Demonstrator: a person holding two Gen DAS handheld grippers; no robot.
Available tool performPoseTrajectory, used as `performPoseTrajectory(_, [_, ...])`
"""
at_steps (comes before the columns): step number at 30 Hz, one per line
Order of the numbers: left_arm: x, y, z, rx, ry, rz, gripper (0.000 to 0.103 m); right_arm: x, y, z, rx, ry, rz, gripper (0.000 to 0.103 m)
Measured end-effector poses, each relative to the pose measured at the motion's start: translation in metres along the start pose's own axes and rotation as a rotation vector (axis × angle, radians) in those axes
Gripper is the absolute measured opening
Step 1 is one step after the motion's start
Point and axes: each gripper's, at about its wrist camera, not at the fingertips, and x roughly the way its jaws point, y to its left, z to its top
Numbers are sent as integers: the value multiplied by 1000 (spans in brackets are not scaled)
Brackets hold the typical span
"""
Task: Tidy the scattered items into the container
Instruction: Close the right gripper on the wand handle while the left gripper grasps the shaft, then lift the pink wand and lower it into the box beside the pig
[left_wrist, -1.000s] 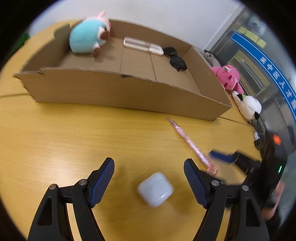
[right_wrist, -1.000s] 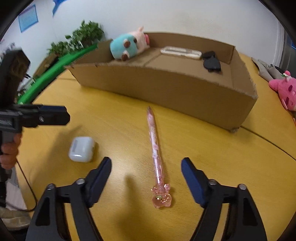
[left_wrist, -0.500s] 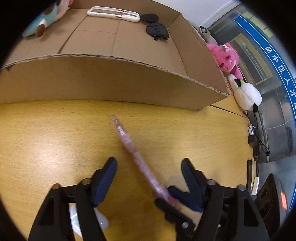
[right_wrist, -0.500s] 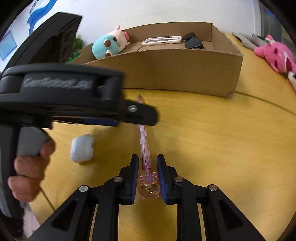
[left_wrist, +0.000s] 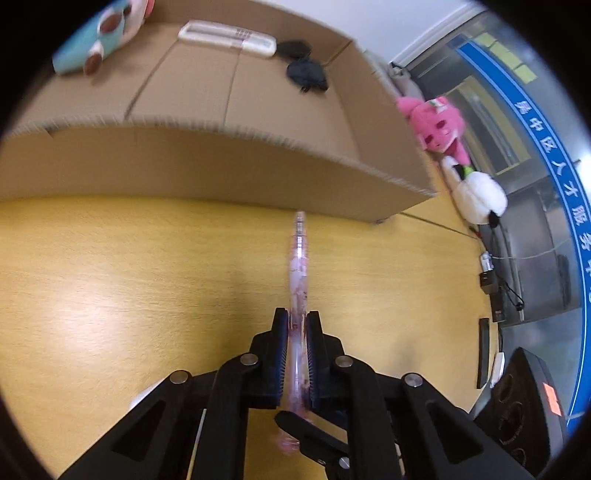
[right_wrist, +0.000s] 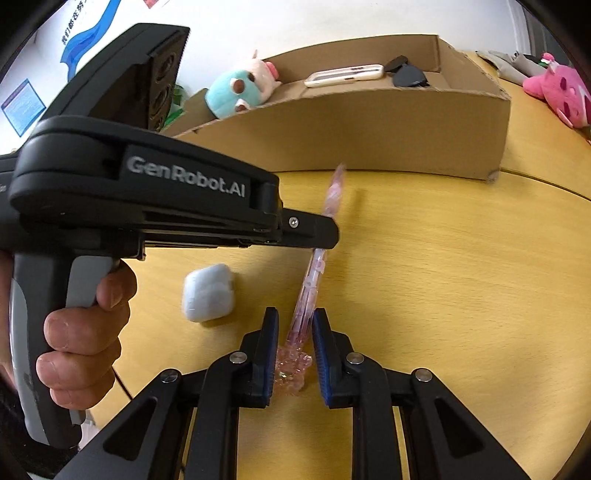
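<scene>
The left claw (left_wrist: 296, 325) has just been closing and now pinches the barrel of a pink transparent pen (left_wrist: 298, 273) between its blue pads; the left wrist view shows the pads pressed against it on both sides, with the pen's tip pointing toward the cardboard box (left_wrist: 207, 162). The right wrist view shows the same grip from the side: the left claw's finger crosses over the middle of the pen (right_wrist: 314, 280), and a hand (right_wrist: 85, 332) wraps the gripper's grey handle.

The right claw (right_wrist: 294, 328) has also just been closing and stands narrow around the pen's ornamented end (right_wrist: 291, 365). Its left pad seems to touch the ornament, while a slim gap shows beside the right pad, so a firm pinch cannot be told. Only a blurred bit of that ornament shows in the left wrist view, low between the fingers.

A white earbud case (right_wrist: 208, 291) lies on the yellow worktop (right_wrist: 443, 277) just left of the pen, plain in the right wrist view and only a pale sliver in the other.

Inside the box lie a teal and pink plush (left_wrist: 99, 40), a white remote (left_wrist: 227, 37) and dark sunglasses (left_wrist: 306, 70). Beyond the box's right end, a pink plush (left_wrist: 436, 123) shows in both views; a white plush (left_wrist: 478, 197) beside it shows in the left wrist view alone.
</scene>
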Motion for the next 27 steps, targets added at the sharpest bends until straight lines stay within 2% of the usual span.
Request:
performPoseTrajectory(1, [-8, -2, 0, 11, -18, 6, 8, -2, 3, 1, -6, -6, 3, 15])
performPoseTrajectory(13, [-104, -12, 22, 60, -216, -18, 8, -55, 57, 44, -118, -146, 56, 15])
performPoseTrajectory(20, [-165, -27, 60, 118, -339, -10, 8, -86, 86, 95, -213, -227, 68, 14])
performPoseTrajectory(27, [-198, -30, 112, 151, -395, 2, 9, -95, 101, 163, -262, -264, 92, 14])
